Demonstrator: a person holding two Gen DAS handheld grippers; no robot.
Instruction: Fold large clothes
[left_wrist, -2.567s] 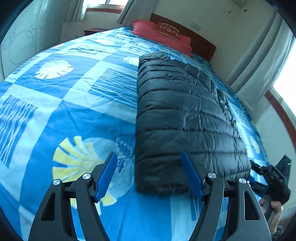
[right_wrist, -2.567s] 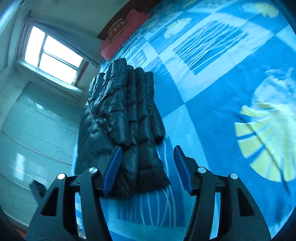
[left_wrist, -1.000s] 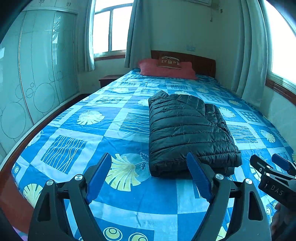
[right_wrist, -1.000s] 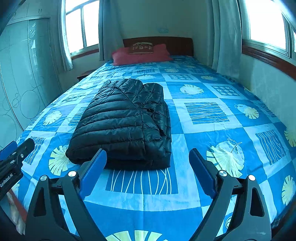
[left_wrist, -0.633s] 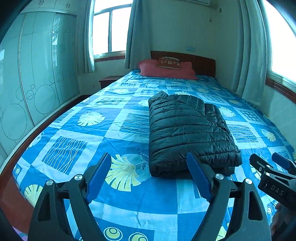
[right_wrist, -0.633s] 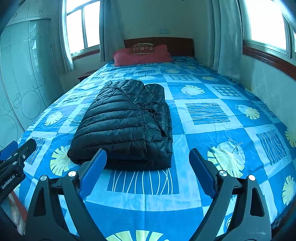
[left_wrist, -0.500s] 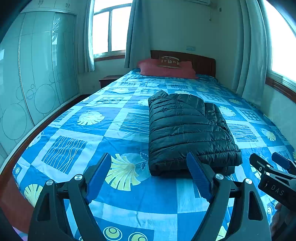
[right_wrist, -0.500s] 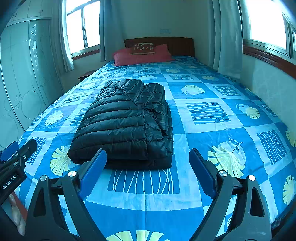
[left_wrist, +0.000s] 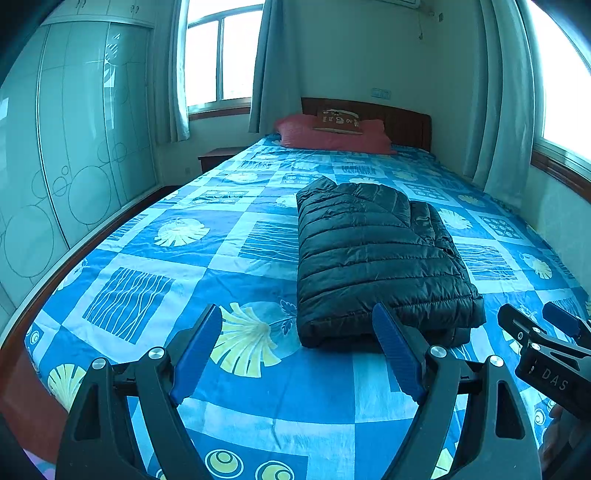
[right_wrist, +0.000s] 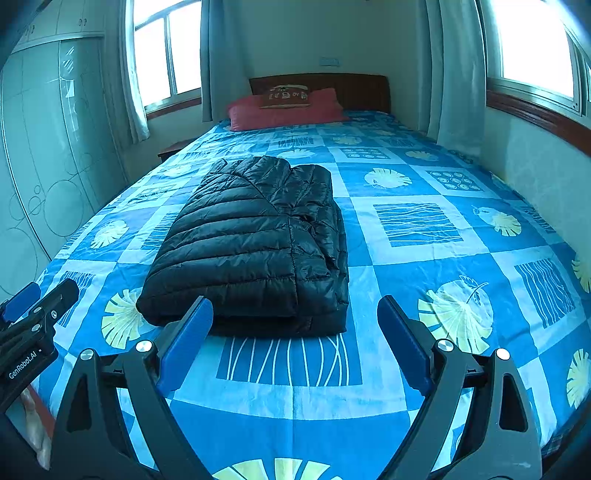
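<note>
Folded black quilted puffer jacket (left_wrist: 373, 258) lies mid-bed on the blue leaf-patterned bedspread (left_wrist: 221, 258), bare cover along every edge. Left gripper (left_wrist: 299, 347) and right gripper (right_wrist: 295, 332) hover near the foot, both spread, empty.

I can't read the cushion (left_wrist: 338, 120) lettering; my right gripper (left_wrist: 546, 328) runs off the frame edge.

Black quilted jacket (left_wrist: 376, 254); blue leaf-patterned bedspread (left_wrist: 184, 280); red pillow (left_wrist: 332, 136).

free: bedspread (right_wrist: 424, 258) around jacket (right_wrist: 255, 243); obstacles: wall (right_wrist: 535, 166) right; wardrobe (left_wrist: 74, 147) left
</note>
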